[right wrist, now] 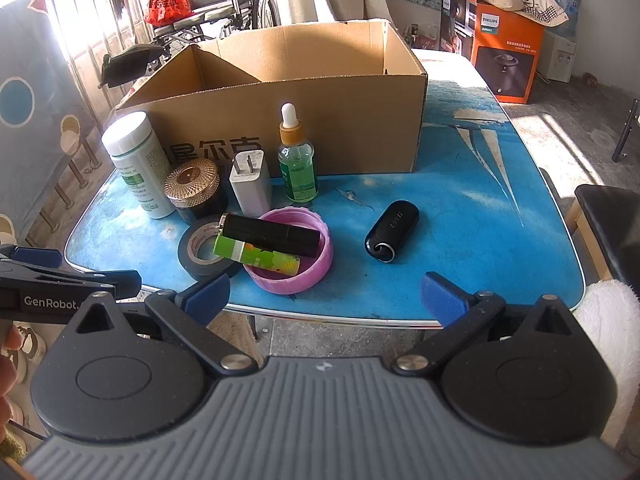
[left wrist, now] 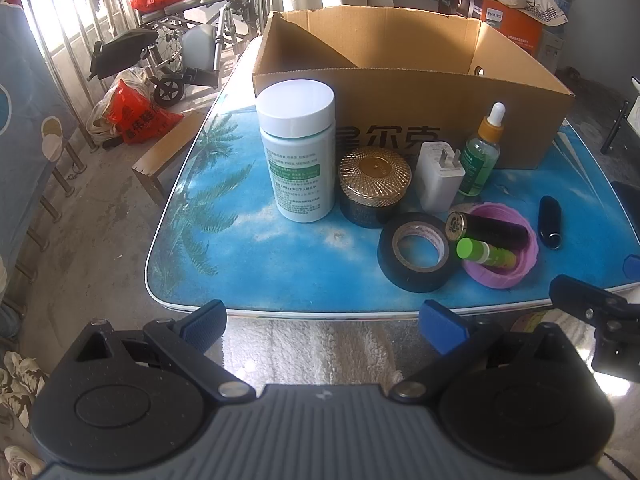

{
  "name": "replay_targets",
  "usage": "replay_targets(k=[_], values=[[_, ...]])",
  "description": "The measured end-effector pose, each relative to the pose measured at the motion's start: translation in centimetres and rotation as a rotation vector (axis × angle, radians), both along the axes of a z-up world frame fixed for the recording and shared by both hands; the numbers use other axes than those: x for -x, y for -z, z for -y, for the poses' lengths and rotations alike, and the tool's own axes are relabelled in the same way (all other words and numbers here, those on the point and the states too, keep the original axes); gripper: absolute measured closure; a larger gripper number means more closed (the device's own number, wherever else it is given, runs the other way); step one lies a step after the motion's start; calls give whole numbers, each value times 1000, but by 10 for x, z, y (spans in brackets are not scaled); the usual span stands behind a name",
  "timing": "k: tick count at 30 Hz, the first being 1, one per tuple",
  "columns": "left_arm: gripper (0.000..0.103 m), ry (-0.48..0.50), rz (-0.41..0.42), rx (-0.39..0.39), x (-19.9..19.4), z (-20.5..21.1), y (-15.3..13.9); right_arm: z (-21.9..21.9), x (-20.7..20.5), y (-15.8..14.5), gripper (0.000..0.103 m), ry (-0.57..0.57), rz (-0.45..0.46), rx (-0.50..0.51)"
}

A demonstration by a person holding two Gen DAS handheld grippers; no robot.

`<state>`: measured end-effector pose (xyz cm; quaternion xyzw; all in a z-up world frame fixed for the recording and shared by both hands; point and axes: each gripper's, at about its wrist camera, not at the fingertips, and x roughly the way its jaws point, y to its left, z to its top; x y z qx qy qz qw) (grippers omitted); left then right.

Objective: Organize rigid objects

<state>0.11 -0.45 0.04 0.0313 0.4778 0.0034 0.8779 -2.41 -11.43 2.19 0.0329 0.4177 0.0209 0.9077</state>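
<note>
Left gripper (left wrist: 324,326): jaws apart, empty, short of the table (right wrist: 460,240) edge.
White pill bottle (right wrist: 134,158), gold-lidded jar (right wrist: 192,180), charger plug (right wrist: 250,182), dropper bottle (right wrist: 297,160): standing before the cardboard box (right wrist: 320,120).
Tape roll (right wrist: 200,250), purple lid (right wrist: 316,260) holding two tubes, key fob (right wrist: 392,230): nearer the table edge.
Right gripper (right wrist: 325,294): jaws apart, empty.
Progress: nothing visibly boxed; all items remain.

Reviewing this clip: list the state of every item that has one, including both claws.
Cardboard box: open-topped, upright.
White pill bottle: capped, upright.
Gold-lidded jar: lid on.
Dropper bottle: capped, upright.
White charger: standing, prongs up.
Tape roll: lying flat.
Purple lid: upturned, holding two tubes.
Black key fob: lying flat.
Left claw: open, empty.
Right claw: open, empty.
</note>
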Motion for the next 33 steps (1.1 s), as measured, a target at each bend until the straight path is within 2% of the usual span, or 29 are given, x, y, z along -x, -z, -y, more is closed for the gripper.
replay_targets(k=[33], values=[[0,-1,-2,4,0,0,2,2,0,0,1,2,6,-4]])
